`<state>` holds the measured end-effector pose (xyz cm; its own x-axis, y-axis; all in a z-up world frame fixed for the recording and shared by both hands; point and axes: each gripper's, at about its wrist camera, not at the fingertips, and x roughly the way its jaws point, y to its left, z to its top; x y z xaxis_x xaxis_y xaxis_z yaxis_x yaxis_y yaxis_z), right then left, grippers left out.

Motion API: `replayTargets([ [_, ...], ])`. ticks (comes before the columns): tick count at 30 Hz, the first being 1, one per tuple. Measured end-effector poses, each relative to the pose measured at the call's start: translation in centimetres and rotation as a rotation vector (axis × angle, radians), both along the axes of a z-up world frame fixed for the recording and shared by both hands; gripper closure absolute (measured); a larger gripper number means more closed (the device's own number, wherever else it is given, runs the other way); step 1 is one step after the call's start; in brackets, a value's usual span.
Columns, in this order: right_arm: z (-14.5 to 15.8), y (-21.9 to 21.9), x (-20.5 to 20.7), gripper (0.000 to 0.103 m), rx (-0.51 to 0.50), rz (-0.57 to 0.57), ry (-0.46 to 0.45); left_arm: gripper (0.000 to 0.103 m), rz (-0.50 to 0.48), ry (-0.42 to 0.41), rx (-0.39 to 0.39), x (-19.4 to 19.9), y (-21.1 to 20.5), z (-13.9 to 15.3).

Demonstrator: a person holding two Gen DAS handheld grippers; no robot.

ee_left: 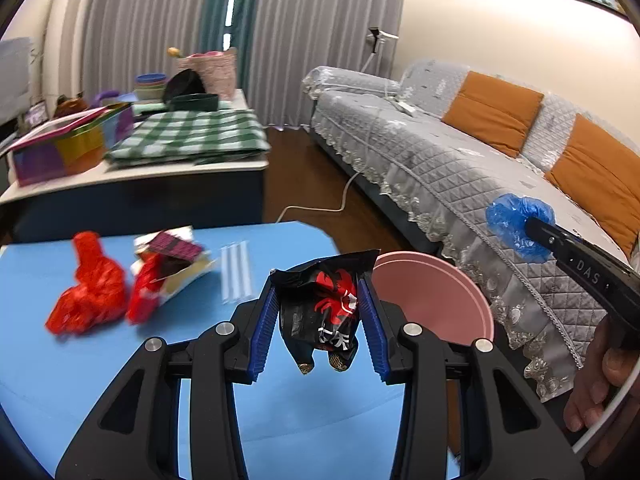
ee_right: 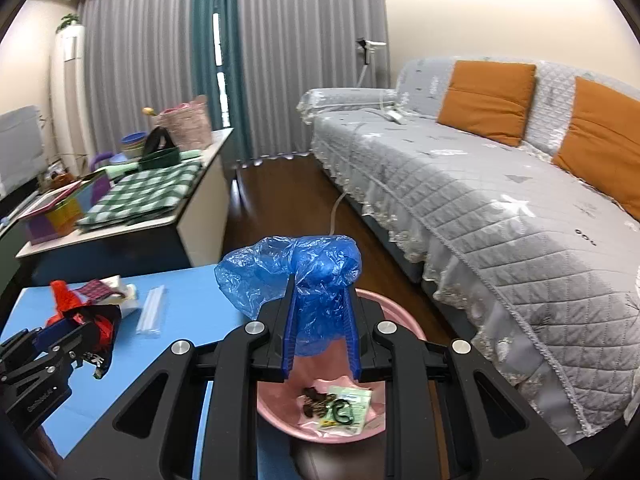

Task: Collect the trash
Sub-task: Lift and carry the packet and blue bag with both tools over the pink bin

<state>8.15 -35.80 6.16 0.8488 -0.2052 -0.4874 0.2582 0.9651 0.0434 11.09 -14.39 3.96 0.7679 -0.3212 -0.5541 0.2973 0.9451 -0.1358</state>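
Note:
My left gripper is shut on a crumpled black wrapper with red print, held above the blue table just left of the pink bin. My right gripper is shut on a scrunched blue plastic bag over the pink bin, which holds several scraps. On the table lie a red plastic bag, a torn snack box and wrapped straws. The right gripper with the blue bag shows at the right of the left wrist view. The left gripper shows at the left of the right wrist view.
A grey quilted sofa with orange cushions runs along the right. A low cabinet with a green checked cloth and boxes stands behind the table. A white cord lies on the dark floor between them. A hand grips the right handle.

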Motion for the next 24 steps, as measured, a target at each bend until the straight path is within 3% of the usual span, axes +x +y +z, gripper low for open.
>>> replayTargets([
  [24,-1.1,-5.2,3.9,0.082,0.018,-0.1,0.016,0.063,-0.107,0.031,0.037,6.2,-9.3,-1.2],
])
